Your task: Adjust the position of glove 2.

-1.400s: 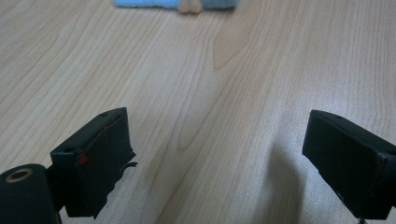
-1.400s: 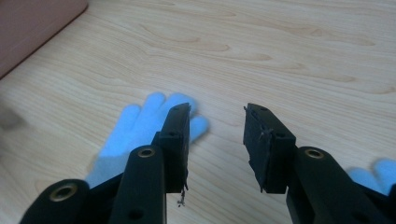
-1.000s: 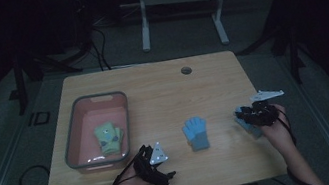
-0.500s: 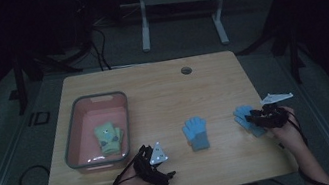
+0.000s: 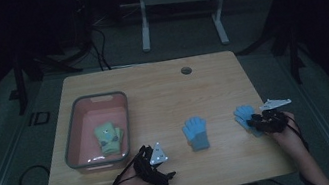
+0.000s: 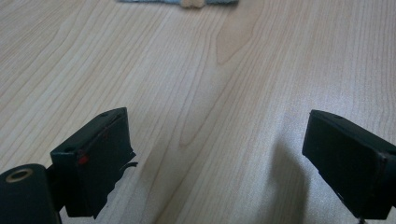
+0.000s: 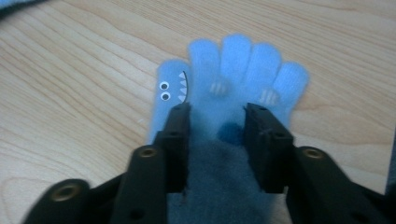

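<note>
At the near edge of the wooden table (image 5: 161, 88), the left gripper (image 5: 153, 165) rested low over bare wood with its jaws spread wide and nothing between them, as its own view confirmed (image 6: 224, 158). It looked parked there, waiting, probably so that the other hand could work unhindered.

Toward the near right edge, the right gripper (image 5: 259, 122) was down on a light blue child's glove (image 7: 233, 79) that lay flat with its fingers pointing away from the jaws. In the right gripper view the two black jaws straddled the palm of the glove, narrowed to a small gap with the fleece bunched between them; they appeared to be closing on it or just gripping it, though whether the pinch was firm could not be told. The glove's thumb bore a little face with googly eyes and teeth. Seizing the palm rather than a fingertip probably gave a hold that would lift the whole glove without it flopping loose.

Further in, near the table's middle, the matching blue glove (image 5: 195, 133) lay apart and untouched. Beyond it to the left stood a pink tub (image 5: 78, 132) with green gloves (image 5: 108, 137) already inside, which suggested the blue ones were bound for it. At the far edge sat a cable grommet (image 5: 186, 70).
</note>
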Demonstrator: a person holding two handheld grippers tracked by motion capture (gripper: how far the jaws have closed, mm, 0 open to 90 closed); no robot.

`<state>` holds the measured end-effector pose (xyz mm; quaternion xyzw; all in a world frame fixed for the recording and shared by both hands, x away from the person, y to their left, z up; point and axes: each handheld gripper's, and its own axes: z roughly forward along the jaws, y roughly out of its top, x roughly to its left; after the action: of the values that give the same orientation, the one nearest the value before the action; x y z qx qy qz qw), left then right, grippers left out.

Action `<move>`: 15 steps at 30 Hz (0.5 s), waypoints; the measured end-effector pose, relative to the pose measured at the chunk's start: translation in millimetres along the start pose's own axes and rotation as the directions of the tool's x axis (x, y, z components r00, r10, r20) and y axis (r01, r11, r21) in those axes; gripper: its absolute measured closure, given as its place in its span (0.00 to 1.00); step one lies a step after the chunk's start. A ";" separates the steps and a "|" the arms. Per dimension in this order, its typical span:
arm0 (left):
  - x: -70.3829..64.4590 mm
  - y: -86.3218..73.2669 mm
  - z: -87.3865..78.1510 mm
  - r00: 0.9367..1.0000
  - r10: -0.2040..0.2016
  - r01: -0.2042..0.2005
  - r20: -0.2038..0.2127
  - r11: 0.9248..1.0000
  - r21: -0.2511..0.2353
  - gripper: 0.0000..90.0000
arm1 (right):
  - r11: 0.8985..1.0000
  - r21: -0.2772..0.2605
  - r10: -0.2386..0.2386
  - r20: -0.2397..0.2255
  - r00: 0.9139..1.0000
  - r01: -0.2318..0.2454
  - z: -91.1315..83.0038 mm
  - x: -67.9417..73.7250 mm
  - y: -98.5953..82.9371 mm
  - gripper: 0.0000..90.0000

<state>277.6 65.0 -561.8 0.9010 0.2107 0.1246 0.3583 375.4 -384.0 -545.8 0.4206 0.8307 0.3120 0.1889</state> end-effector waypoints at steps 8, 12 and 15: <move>-0.5 0.0 0.3 1.000 0.008 -0.008 -0.006 1.000 0.009 0.10 | 0.999 0.024 0.021 0.028 0.999 -0.021 -0.7 9.0 2.5 0.92; -0.9 0.1 0.3 1.000 0.009 -0.009 -0.004 1.000 0.007 0.10 | 0.998 0.021 0.064 0.052 0.997 -0.065 -2.7 11.9 4.3 0.95; -0.4 0.1 0.1 1.000 0.007 -0.007 -0.005 1.000 0.004 0.10 | 0.994 -0.008 0.107 0.070 0.992 -0.107 -9.2 18.9 9.9 0.95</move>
<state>277.4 64.7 -561.8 0.9019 0.2088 0.1279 0.3557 365.0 -367.4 -533.3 0.4750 0.7991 0.3083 0.2019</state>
